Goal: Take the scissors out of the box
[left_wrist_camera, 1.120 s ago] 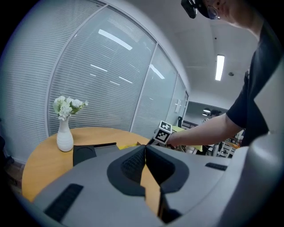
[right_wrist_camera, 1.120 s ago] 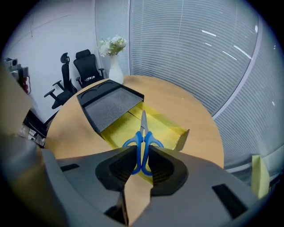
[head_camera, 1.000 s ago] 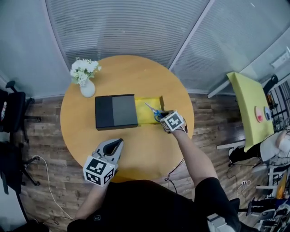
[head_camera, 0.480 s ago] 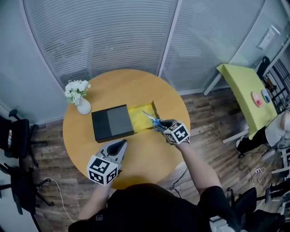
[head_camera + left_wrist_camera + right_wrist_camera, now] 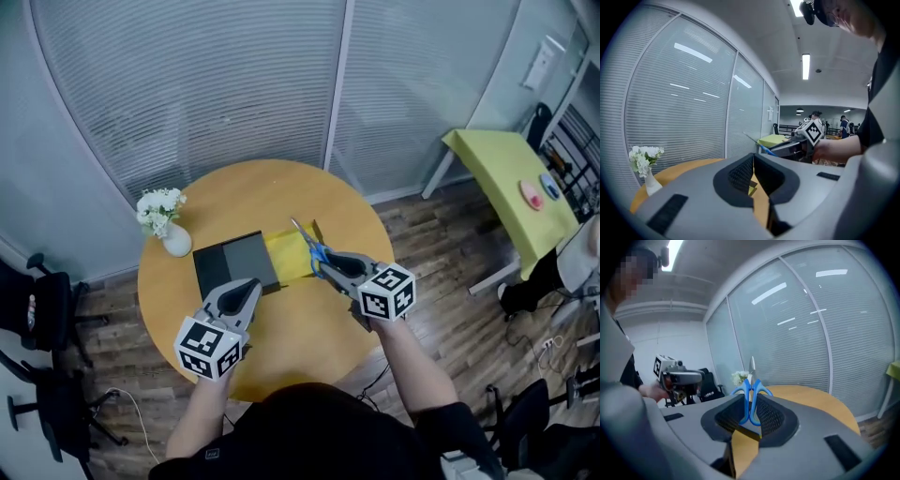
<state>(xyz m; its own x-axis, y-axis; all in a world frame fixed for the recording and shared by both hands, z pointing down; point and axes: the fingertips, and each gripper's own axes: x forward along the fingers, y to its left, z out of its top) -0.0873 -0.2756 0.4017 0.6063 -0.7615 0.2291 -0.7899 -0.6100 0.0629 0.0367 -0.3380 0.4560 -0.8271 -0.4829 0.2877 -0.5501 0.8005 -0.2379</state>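
Now my right gripper [image 5: 328,263] clamps scissors [image 5: 306,239] by blue handles, at yellow box [image 5: 284,258] edge; my left gripper [image 5: 248,286] jaws together, empty.

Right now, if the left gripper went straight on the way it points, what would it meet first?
Probably the box, about where its dark lid meets the yellow part. How high the left gripper is, I cannot tell.
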